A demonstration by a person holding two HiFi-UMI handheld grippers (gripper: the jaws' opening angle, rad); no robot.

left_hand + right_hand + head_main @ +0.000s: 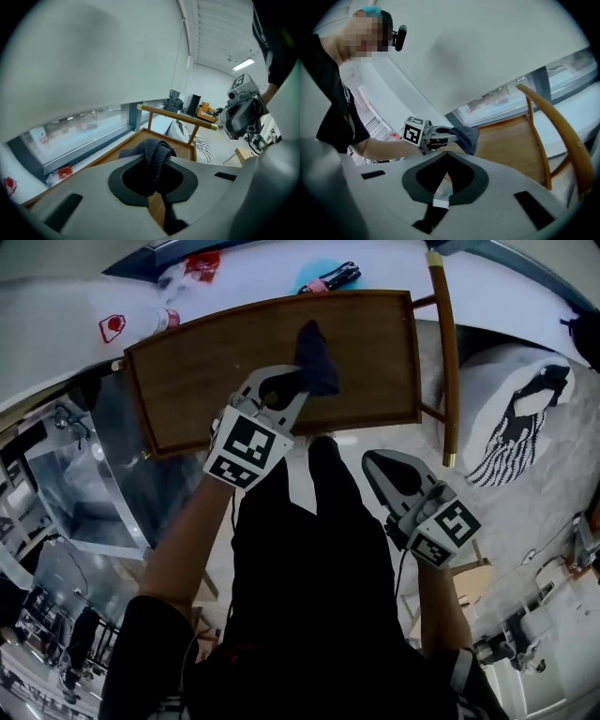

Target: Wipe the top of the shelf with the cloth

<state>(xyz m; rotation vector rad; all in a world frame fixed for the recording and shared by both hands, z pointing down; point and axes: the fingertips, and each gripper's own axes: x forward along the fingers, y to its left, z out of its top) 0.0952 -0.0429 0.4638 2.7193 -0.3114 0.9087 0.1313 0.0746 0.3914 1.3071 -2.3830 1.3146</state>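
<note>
A dark grey cloth (314,360) rests bunched on the brown wooden shelf top (216,371), near its middle. My left gripper (281,395) is shut on the cloth's near end, over the shelf's front part. In the left gripper view the cloth (154,157) hangs pinched between the jaws, with the shelf top (180,150) beyond it. My right gripper (386,465) is held off the shelf's front right corner, shut with nothing between its jaws. The right gripper view shows the left gripper (457,136) with the cloth (466,136) over the shelf top (506,140).
A curved wooden rail (447,352) rises along the shelf's right end. A white cushion with a black pattern (520,418) lies to the right. A clear box (75,484) stands left of the shelf. Red wrappers (202,263) and dark items (328,279) lie on the white ledge behind.
</note>
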